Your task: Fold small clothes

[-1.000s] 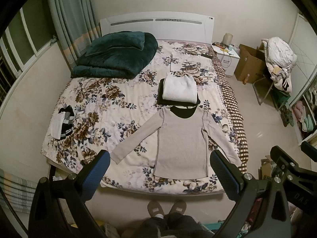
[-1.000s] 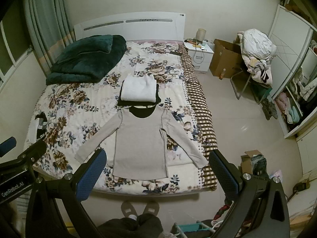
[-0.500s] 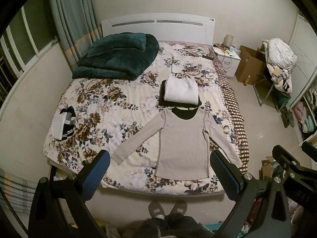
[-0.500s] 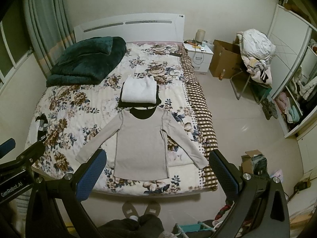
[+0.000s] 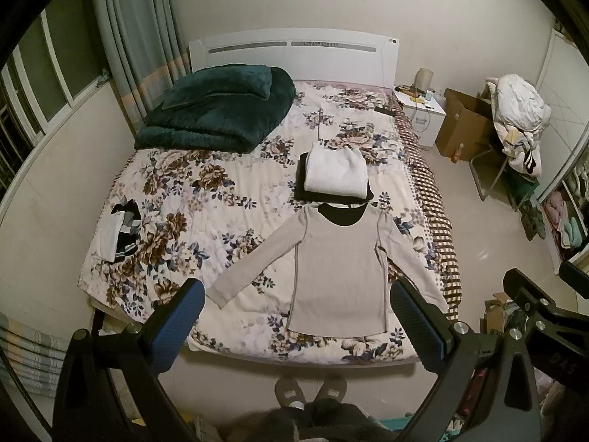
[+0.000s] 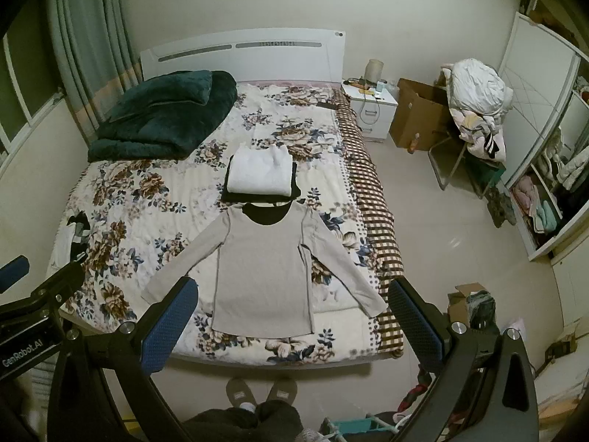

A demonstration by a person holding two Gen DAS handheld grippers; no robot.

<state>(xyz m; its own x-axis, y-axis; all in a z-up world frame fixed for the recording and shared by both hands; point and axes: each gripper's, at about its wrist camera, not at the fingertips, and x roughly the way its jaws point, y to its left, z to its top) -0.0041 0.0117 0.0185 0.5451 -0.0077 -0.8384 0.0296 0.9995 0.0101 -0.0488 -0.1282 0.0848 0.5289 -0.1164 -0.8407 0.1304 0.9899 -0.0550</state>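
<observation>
A grey long-sleeved shirt (image 5: 340, 269) lies flat on the floral bed (image 5: 206, 199), sleeves spread, hem toward me; it also shows in the right wrist view (image 6: 263, 272). Behind its collar sits a folded white garment (image 5: 337, 176) on a folded black one (image 5: 333, 197). My left gripper (image 5: 298, 326) is open and empty, held high above the foot of the bed. My right gripper (image 6: 292, 326) is open and empty too, beside it on the right.
A dark green blanket (image 5: 217, 114) lies at the head of the bed, small clothes (image 5: 119, 235) at its left edge. A nightstand (image 5: 419, 110), cardboard box (image 5: 465, 125) and a chair piled with laundry (image 5: 519, 118) stand at right. My slippered feet (image 5: 311, 392) are at the bed's foot.
Both views have tilted up slightly, so the bed sits a little lower in frame. The grippers stay open and the clothes have not moved.
</observation>
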